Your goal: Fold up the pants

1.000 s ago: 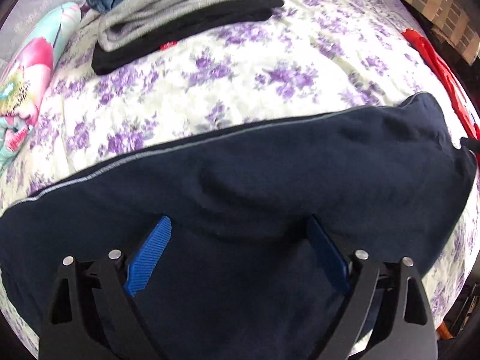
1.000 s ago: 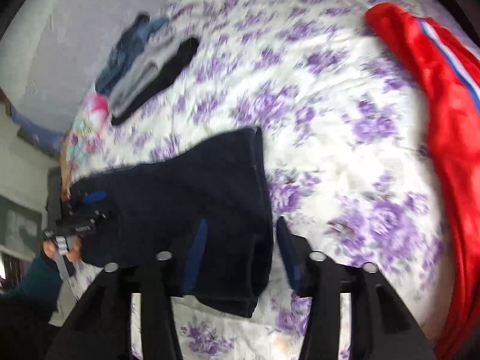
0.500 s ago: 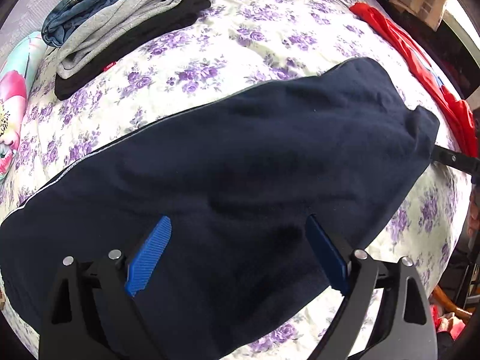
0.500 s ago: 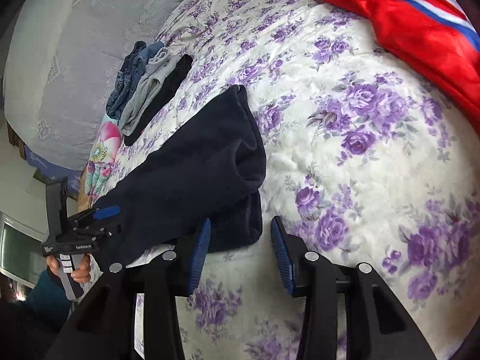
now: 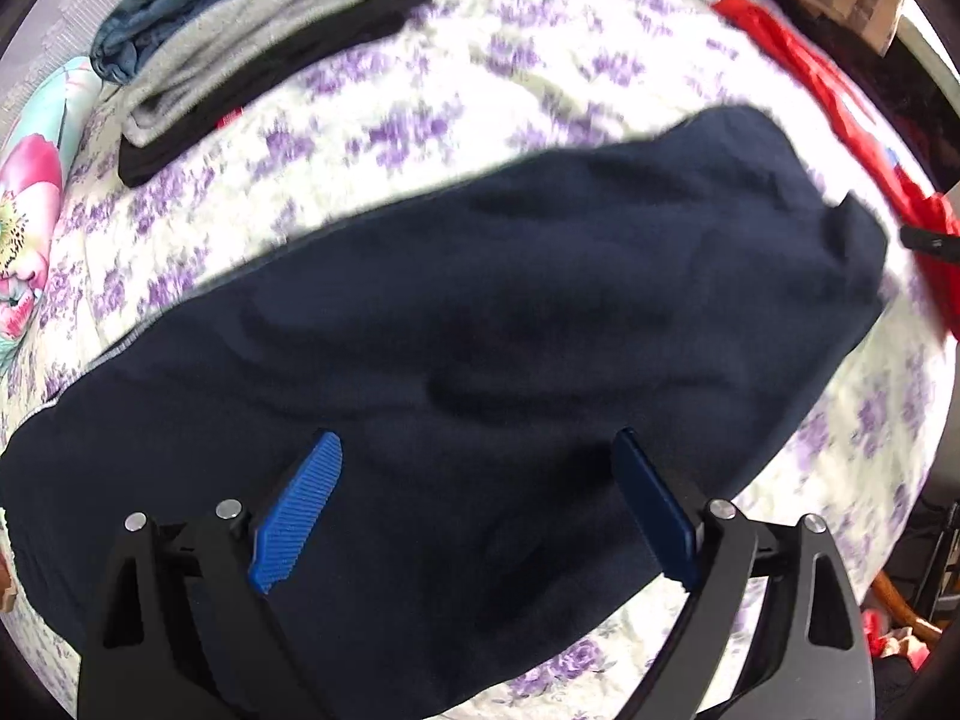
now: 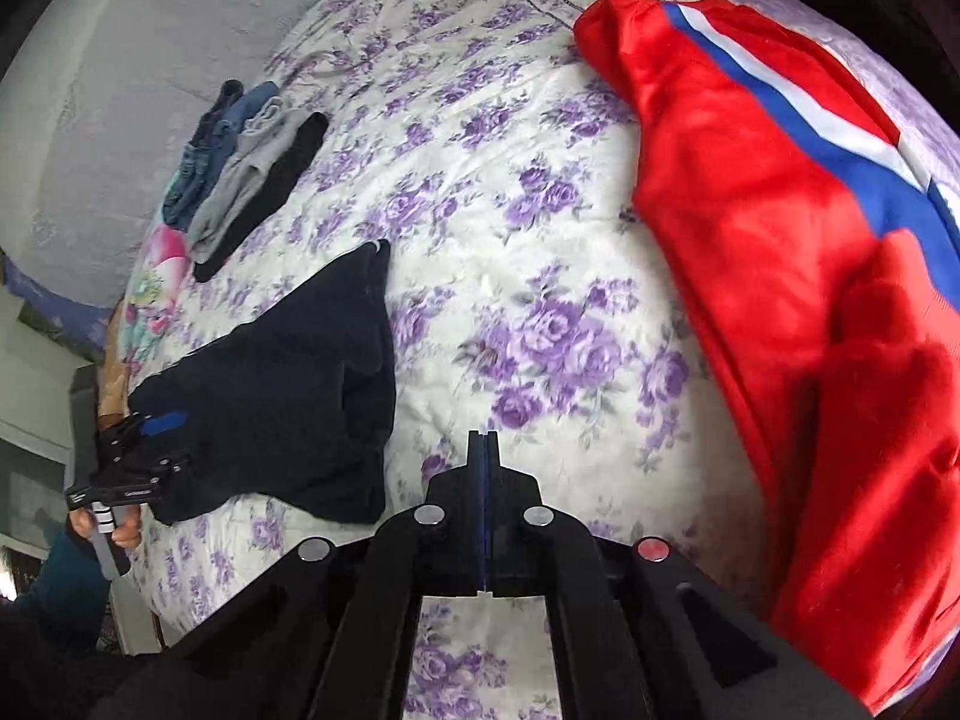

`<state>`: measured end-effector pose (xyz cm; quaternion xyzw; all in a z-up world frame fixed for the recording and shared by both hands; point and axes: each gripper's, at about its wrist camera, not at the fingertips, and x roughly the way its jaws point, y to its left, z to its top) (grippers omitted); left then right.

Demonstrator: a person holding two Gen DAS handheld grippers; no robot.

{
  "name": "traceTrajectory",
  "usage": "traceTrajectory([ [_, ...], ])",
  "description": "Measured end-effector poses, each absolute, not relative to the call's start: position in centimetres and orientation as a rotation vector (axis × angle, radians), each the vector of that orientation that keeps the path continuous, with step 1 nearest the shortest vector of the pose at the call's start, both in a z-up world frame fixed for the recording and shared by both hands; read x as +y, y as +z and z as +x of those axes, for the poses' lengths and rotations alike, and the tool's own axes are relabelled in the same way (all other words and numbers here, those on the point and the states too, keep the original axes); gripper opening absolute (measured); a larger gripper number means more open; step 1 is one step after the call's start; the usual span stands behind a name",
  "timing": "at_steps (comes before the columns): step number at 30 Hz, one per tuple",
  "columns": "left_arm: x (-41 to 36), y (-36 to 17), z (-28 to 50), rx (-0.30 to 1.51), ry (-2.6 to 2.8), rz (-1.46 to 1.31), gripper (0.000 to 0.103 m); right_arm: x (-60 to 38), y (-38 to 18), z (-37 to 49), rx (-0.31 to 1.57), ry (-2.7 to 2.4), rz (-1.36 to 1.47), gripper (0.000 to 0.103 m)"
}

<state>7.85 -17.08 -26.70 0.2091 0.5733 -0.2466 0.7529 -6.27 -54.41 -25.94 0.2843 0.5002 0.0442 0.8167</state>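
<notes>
Purple-flowered bedding carries everything: the left tool (image 5: pixel 474 498) hovers spread over the near edge of the navy pants (image 5: pixel 480 330), gripping nothing, while the right tool (image 6: pixel 482 450) is pressed together, empty, over bare bed (image 6: pixel 540 276) right of them. Closing now could pinch only one layer, dragging the fold crooked. Motion blur hides the pants' seams, and the folded stack (image 5: pixel 252 42) lies far left.

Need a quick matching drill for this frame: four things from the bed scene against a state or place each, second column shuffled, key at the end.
Things:
1. navy fleece pants
2. red garment with blue and white stripe
3. left gripper
4. right gripper

States:
A. jaws pressed together, empty
B. lying unfolded on the right of the bed
C. jaws spread wide, over dark cloth
D. folded, lying on the floral bedspread

Pairs: 1-D, 2-B, 3-C, 4-A
</notes>
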Motion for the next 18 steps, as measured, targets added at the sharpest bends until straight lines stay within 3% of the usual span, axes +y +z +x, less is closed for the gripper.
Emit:
traceTrajectory([
  [3, -16.8, -26.7, 7.8, 1.263, -0.535, 0.432, 0.089, -52.5, -25.2, -7.8, 1.008, 0.210, 0.689, 0.005],
  [5, -16.7, -25.8, 7.5, 1.244, -0.555, 0.416, 0.089, -50.4, -25.1, -8.4, 0.998, 0.267, 0.736, 0.029],
  [6, -16.6, -25.2, 7.1, 1.229, -0.567, 0.414, 0.089, -49.3, -25.3, -8.7, 0.998, 0.281, 0.753, 0.047],
  [14, -14.0, -25.6, 3.0, 1.271, -0.587, 0.436, 0.089, -47.7, -31.3, -8.3, 0.917, 0.219, 1.041, 0.044],
  [15, -13.4, -25.9, 2.6, 1.287, -0.578, 0.428, 0.089, -47.9, -31.7, -8.3, 0.892, 0.212, 1.070, 0.038],
  [16, -12.7, -26.4, 2.3, 1.305, -0.559, 0.424, 0.089, -47.8, -31.9, -8.2, 0.883, 0.200, 1.068, 0.020],
  [17, -12.3, -26.8, 2.1, 1.314, -0.546, 0.423, 0.089, -47.7, -32.1, -8.1, 0.886, 0.192, 1.066, 0.010],
  [18, -12.0, -27.1, 2.0, 1.319, -0.534, 0.424, 0.089, -47.8, -32.2, -8.1, 0.883, 0.200, 1.087, 0.009],
])
